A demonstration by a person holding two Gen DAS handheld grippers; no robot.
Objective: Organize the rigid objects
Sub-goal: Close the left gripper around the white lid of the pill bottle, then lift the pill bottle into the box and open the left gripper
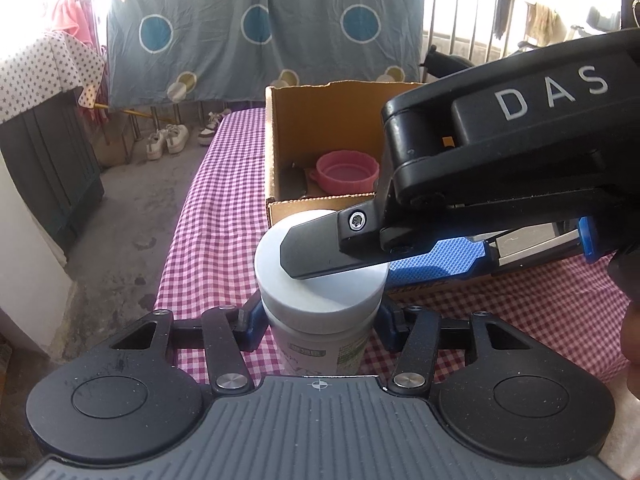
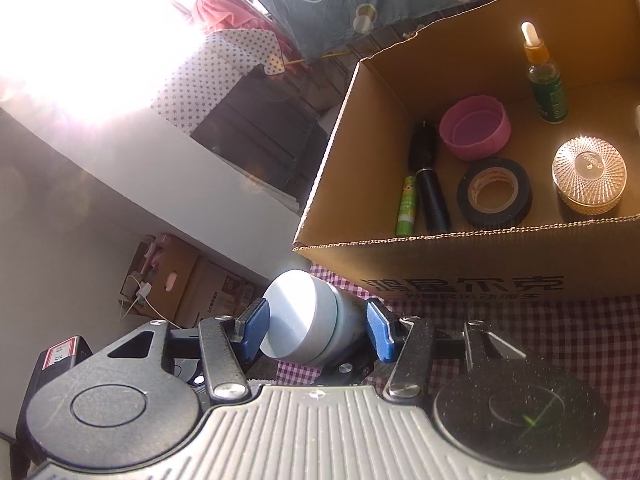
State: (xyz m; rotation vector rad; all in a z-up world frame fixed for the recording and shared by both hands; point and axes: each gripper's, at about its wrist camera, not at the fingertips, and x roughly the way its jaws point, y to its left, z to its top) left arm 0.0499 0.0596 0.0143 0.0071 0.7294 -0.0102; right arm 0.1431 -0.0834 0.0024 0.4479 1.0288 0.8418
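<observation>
A white jar (image 1: 320, 332) with a white screw lid (image 1: 320, 292) stands on the checked cloth, just in front of the cardboard box (image 1: 273, 140). My left gripper (image 1: 318, 320) is shut on the jar's body, its blue pads pressing both sides below the lid. My right gripper (image 1: 340, 264) reaches in from the right, one black finger across the lid's top and a blue pad (image 1: 440, 260) at its right edge. In the right wrist view the lid (image 2: 296, 320) sits tilted between the right gripper's (image 2: 318, 332) blue pads, which touch it on both sides.
The open cardboard box (image 2: 440, 264) holds a pink cap (image 2: 476, 128), black tape roll (image 2: 494, 192), gold-lidded jar (image 2: 588, 176), dropper bottle (image 2: 546, 80), green tube (image 2: 406, 208) and black tube (image 2: 430, 196). The checked table (image 1: 208, 200) ends at left over a concrete floor with shoes (image 1: 168, 140).
</observation>
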